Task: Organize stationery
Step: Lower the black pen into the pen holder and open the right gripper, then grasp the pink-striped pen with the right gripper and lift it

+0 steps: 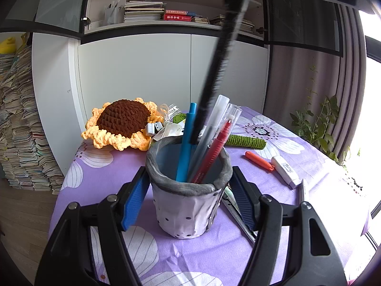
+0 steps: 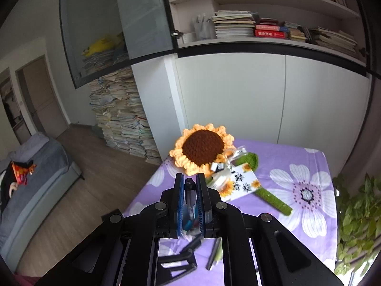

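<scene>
A grey-rimmed white pen cup (image 1: 188,205) stands on the purple flowered tablecloth (image 1: 114,166). It holds a blue pen (image 1: 187,143), a red pen (image 1: 214,150) and a clear-capped pen (image 1: 221,116). My left gripper (image 1: 189,197) has its blue pads on both sides of the cup, gripping it. A black pen (image 1: 219,66) comes down from above with its tip inside the cup. My right gripper (image 2: 190,197) is shut on that black pen (image 2: 189,190), held above the cup.
A crochet sunflower (image 1: 121,124) with a green stem (image 1: 247,141) lies at the back. An orange marker (image 1: 259,160), a white correction tape (image 1: 285,169) and a utility knife (image 1: 238,214) lie to the right. White cabinets stand behind; a plant (image 1: 319,124) is at right.
</scene>
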Demonstrator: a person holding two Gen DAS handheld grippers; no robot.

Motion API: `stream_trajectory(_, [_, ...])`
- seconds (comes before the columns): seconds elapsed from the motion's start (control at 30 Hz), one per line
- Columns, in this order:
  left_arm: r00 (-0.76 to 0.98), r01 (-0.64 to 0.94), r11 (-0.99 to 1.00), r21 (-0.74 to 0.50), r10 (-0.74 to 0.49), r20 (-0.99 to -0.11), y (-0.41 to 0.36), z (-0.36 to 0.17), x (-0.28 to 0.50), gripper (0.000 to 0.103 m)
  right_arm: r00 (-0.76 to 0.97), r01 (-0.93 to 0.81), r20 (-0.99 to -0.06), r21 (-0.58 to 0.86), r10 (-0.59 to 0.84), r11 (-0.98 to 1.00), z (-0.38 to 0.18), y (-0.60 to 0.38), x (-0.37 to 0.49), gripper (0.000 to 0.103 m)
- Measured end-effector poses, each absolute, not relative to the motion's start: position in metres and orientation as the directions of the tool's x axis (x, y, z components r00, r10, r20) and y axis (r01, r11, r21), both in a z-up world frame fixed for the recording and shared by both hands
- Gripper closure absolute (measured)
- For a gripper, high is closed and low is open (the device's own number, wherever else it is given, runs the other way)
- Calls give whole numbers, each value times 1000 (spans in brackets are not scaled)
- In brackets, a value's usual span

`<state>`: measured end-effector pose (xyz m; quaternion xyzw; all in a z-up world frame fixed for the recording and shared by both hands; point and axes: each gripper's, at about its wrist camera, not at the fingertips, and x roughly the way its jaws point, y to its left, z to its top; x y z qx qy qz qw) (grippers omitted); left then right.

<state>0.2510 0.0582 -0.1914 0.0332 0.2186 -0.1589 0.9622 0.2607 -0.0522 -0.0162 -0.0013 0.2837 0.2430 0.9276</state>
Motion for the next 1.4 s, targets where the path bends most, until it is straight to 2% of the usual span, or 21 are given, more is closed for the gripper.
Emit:
stream_trajectory(0.13, [854,320,947,-5,-291,-431,58,-191,251,36,709,-456,-546,128,446,881,-27,-39,277,92])
stream_trajectory(0.37, [854,321,947,-6,-292,-431,58,-191,251,36,616,-450,-652,168,441,877,-80,-29,306,92])
stream_trajectory(0.57, [851,316,949,-11,-288,-439,59,-193,252,35,544,-446,-709,209,449,870,-106,-25,319,92])
stream_trajectory(0.73, [851,315,949,-11,-288,-440,59,-193,252,36,533,-432,-710,239,460,870,-102,-35,316,91])
stream_trajectory(0.87, [851,315,949,-11,-288,-440,59,-193,253,36,600,-398,-655,253,459,882,-82,-61,304,90])
stream_trajectory(0.9, [851,316,949,-10,-288,-440,59,-193,252,36,624,-373,-646,249,440,894,-78,-71,302,86])
stream_trajectory(0.97, [851,316,949,-10,-288,-439,59,-193,252,36,654,-301,-650,246,387,921,-79,-89,304,69])
stream_trajectory(1.0, [851,316,949,-10,-288,-440,59,-193,252,36,658,-261,-663,244,358,934,-84,-97,309,56])
stream_trajectory(1.03, [851,316,949,-9,-288,-440,59,-192,251,36,646,-219,-693,235,321,947,-93,-104,316,54])
stream_trajectory(1.2, [851,315,949,-8,-286,-440,59,-192,251,35,493,-142,-831,214,257,966,-157,-111,359,54])
stream_trajectory(1.4, [830,320,947,-29,-295,-473,61,-194,256,36,425,-109,-868,232,257,967,-192,-105,398,54])
